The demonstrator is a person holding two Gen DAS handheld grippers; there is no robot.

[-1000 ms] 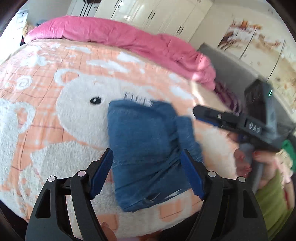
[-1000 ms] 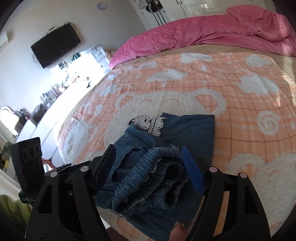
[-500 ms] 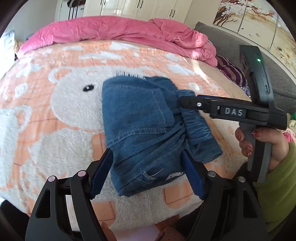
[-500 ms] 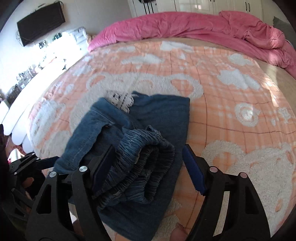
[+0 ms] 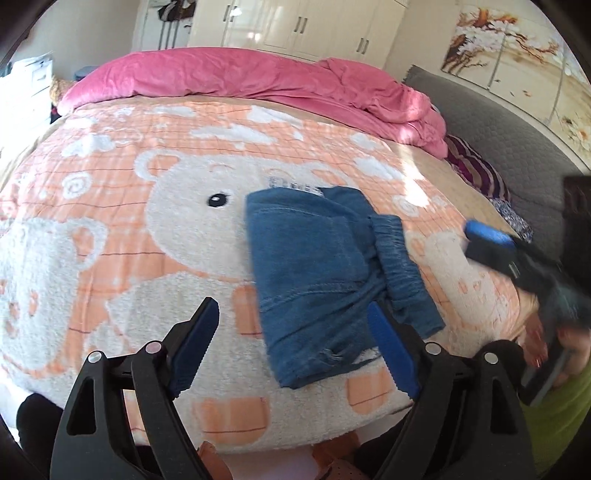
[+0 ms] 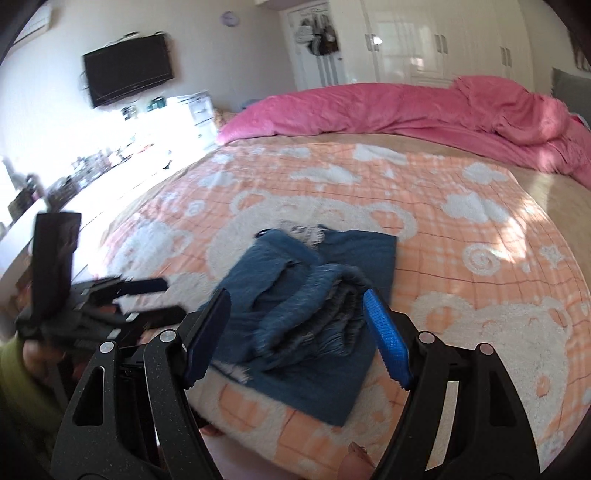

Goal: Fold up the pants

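Observation:
Folded blue denim pants (image 5: 317, 273) lie in a compact bundle on the peach bear-pattern blanket (image 5: 110, 229), elastic waistband on top toward the right. In the left wrist view my left gripper (image 5: 293, 349) hovers above the bundle's near edge, its jaws opening, nothing between the pads. My right gripper (image 5: 491, 243) shows blurred at the right edge there, a hand on its handle. In the right wrist view the pants (image 6: 314, 306) lie ahead of my right gripper (image 6: 295, 339), which stands open above them and touches nothing. The left gripper (image 6: 147, 299) appears at the left, clear of the cloth.
A crumpled pink duvet (image 5: 258, 81) runs along the far side of the bed. Grey headboard (image 5: 498, 122) and striped cushion (image 5: 476, 170) at the right. White wardrobes (image 5: 295, 26) behind. A wall TV (image 6: 127, 77) and cluttered white dresser (image 6: 110, 162) stand left of the bed.
Both grippers drew back from the folded pants toward the bed's near edge. The right gripper left the waistband and moved off to the right. The left jaws stand slightly wider.

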